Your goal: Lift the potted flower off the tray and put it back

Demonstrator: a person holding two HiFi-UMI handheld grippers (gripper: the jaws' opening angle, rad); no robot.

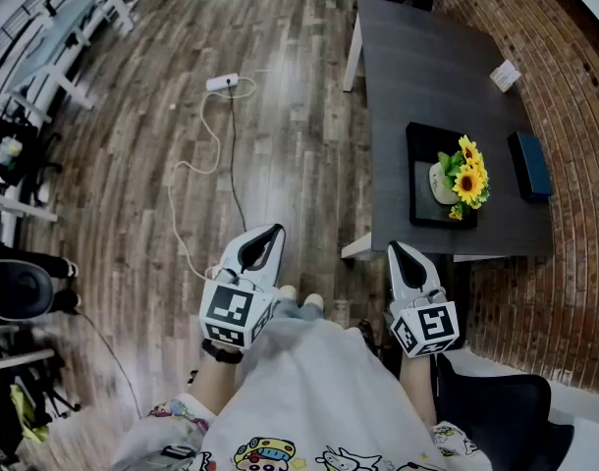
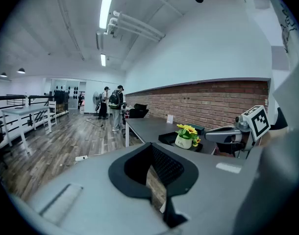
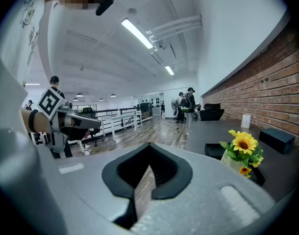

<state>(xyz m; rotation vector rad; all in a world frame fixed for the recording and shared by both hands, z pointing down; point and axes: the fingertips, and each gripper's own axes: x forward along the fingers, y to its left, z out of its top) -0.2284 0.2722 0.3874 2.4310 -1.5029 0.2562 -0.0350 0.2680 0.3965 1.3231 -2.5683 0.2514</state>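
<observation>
A potted flower (image 1: 457,179), yellow sunflowers in a white pot, stands on a black tray (image 1: 423,140) on the dark grey table (image 1: 417,67). It also shows as the potted flower (image 2: 186,136) in the left gripper view and the potted flower (image 3: 241,152) in the right gripper view. My left gripper (image 1: 272,233) hangs over the wooden floor, well short of the table, jaws shut and empty. My right gripper (image 1: 397,250) is at the table's near edge, below the tray, also shut with nothing in it.
A dark blue box (image 1: 530,165) lies right of the tray and a white card (image 1: 505,75) stands farther back. A white power strip (image 1: 222,82) with cable lies on the floor. A brick wall (image 1: 574,116) runs along the right. People (image 2: 113,106) stand in the distance.
</observation>
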